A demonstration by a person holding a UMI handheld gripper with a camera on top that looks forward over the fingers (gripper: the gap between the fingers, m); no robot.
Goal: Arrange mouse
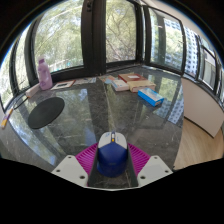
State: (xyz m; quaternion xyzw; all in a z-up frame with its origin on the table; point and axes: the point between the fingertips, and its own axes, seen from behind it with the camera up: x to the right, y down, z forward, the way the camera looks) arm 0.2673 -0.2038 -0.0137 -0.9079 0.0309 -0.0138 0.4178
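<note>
A blue and white computer mouse (111, 152) sits between my two fingers, above a dark glass tabletop (100, 110). The magenta pads (87, 155) press against both of its sides, so my gripper (111, 160) is shut on the mouse. The white front of the mouse points away from me. A round dark mouse pad (45, 112) lies on the table far ahead to the left of the fingers.
A pink bottle (44, 72) stands at the far left of the table. Books and boxes (125, 83) and a blue box (150, 97) lie at the far right. The table's right edge (180, 120) drops to a light floor. Large windows stand beyond.
</note>
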